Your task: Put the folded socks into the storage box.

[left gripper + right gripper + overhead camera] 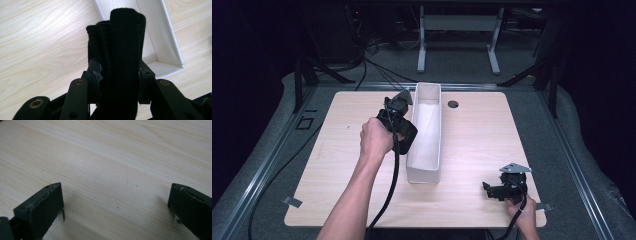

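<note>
Now the left gripper, clamped on a folded black cloth, must carry it over the white box, while the right gripper rests wide open.

Right gripper gapes wide over bare table.

The black folded cloth stands upright, clamped between two jaws, just beside the left wall of the long white box, above its rim.
</note>
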Action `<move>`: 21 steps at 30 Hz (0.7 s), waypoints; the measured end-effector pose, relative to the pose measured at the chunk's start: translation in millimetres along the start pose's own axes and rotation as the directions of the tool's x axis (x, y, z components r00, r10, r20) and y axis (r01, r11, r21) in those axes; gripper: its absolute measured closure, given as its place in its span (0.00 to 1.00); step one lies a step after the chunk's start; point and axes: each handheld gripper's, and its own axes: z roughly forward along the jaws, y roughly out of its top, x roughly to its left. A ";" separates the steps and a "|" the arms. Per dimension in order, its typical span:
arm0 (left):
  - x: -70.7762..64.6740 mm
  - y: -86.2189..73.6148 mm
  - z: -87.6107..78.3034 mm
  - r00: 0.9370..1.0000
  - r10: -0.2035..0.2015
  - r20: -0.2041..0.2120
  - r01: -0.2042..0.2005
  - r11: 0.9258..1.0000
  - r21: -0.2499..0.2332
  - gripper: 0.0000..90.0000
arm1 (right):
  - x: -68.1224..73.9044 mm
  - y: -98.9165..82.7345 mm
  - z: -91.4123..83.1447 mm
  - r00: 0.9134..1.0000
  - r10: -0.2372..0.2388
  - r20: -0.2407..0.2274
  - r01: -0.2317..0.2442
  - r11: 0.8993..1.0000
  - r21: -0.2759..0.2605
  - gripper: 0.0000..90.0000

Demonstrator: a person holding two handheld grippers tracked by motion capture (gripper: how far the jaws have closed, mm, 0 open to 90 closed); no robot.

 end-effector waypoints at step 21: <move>-33.9 10.3 37.8 1.000 -0.006 0.024 0.006 1.000 0.013 0.70 | 0.2 -0.1 0.3 1.000 0.001 -0.002 -0.001 1.000 -0.003 0.00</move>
